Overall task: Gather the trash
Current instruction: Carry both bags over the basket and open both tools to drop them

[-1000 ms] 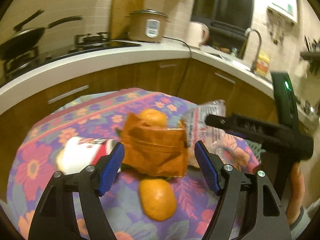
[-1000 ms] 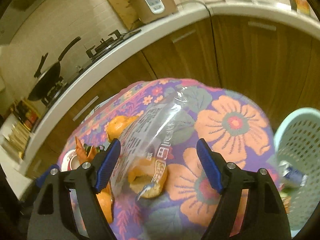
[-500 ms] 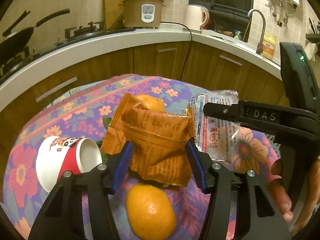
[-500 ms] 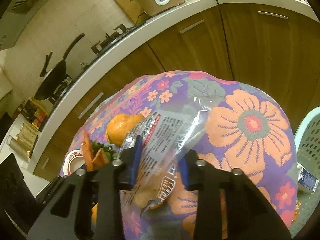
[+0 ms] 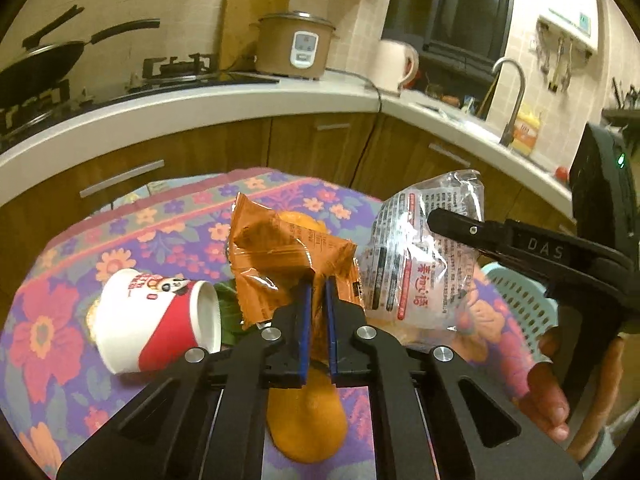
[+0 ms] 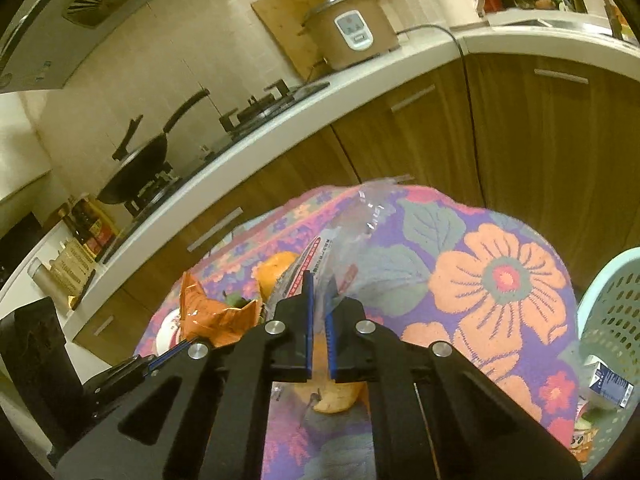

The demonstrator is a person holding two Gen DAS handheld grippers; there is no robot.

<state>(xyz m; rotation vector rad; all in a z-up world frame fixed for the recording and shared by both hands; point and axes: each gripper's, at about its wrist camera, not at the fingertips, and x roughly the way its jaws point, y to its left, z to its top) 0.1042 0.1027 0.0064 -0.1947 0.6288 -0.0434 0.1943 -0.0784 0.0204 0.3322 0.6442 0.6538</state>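
My left gripper (image 5: pixel 316 292) is shut on the lower edge of a crinkled orange snack wrapper (image 5: pixel 280 256), which stands up off the floral tablecloth (image 5: pixel 160 232). My right gripper (image 6: pixel 318 284) is shut on a clear plastic bag with red print (image 6: pixel 360 240). The left wrist view shows that bag (image 5: pixel 420 264) raised at the right with the right gripper (image 5: pixel 440 218) clamped across it. A red and white paper cup (image 5: pixel 148 320) lies on its side left of the orange wrapper. In the right wrist view the orange wrapper (image 6: pixel 216 312) shows at the lower left.
Oranges lie on the cloth: one below my left gripper (image 5: pixel 308 412), one behind the wrapper (image 5: pixel 300 218). A pale blue perforated basket (image 6: pixel 612 320) holding a small carton (image 6: pixel 608 380) stands off the table's right edge. Kitchen counter and wooden cabinets run behind.
Both grippers went from wide open to shut, the left on the orange wrapper, the right on the clear bag. Both wrappers now stand higher off the cloth.
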